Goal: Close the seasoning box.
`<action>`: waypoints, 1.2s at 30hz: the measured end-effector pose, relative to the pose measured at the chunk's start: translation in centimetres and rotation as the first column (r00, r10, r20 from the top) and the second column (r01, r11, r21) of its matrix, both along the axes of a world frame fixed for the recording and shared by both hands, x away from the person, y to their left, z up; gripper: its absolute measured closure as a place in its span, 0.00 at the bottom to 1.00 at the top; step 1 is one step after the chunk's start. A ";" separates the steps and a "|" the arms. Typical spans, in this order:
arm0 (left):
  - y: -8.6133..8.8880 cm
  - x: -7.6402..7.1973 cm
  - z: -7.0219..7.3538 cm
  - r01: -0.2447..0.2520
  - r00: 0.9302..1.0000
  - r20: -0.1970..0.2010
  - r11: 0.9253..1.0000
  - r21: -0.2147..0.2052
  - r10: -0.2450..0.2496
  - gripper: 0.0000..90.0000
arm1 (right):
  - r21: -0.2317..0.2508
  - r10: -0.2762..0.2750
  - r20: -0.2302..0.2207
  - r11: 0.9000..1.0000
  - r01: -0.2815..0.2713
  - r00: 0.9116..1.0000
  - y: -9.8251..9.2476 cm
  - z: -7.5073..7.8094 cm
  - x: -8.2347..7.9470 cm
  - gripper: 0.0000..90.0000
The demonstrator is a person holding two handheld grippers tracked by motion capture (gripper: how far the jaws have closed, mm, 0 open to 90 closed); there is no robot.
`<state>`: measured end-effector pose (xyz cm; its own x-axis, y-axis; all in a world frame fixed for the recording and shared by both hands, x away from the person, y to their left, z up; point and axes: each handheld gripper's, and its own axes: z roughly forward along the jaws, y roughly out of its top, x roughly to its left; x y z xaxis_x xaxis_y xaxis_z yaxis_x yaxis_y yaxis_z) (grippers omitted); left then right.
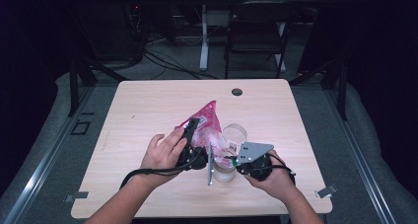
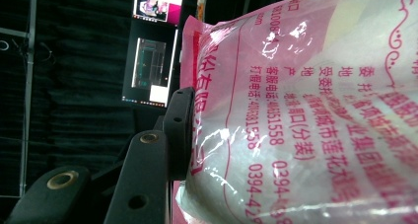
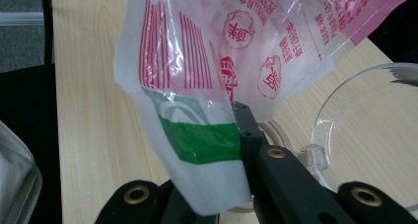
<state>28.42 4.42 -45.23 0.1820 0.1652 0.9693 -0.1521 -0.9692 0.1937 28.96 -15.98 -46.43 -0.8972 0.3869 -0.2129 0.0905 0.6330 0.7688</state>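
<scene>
While both grippers, left (image 1: pixel 192 128) and right (image 1: pixel 230 160), pinch the pink bag (image 1: pixel 209 120) above the clear cup (image 1: pixel 234 133), any slip dumps powder onto the table (image 1: pixel 148 100).

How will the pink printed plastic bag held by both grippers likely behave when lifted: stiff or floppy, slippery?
The bag is probably floppy: its thin film creases and folds where the right gripper pinches a corner. Its glossy glare suggests slipperiness. The white contents bulging beside the left gripper may shift.
</scene>
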 end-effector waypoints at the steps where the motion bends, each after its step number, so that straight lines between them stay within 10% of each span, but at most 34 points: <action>1: 0.0 0.0 0.0 0.000 1.000 -0.001 1.000 0.000 0.000 0.69 | 0.002 0.000 -0.001 1.000 0.000 1.000 0.0 0.0 0.0 1.00; 36: -0.3 -0.1 0.0 0.009 1.000 0.005 1.000 0.006 -0.009 0.69 | 0.000 -0.005 -0.008 1.000 0.005 1.000 -0.2 -0.2 0.2 1.00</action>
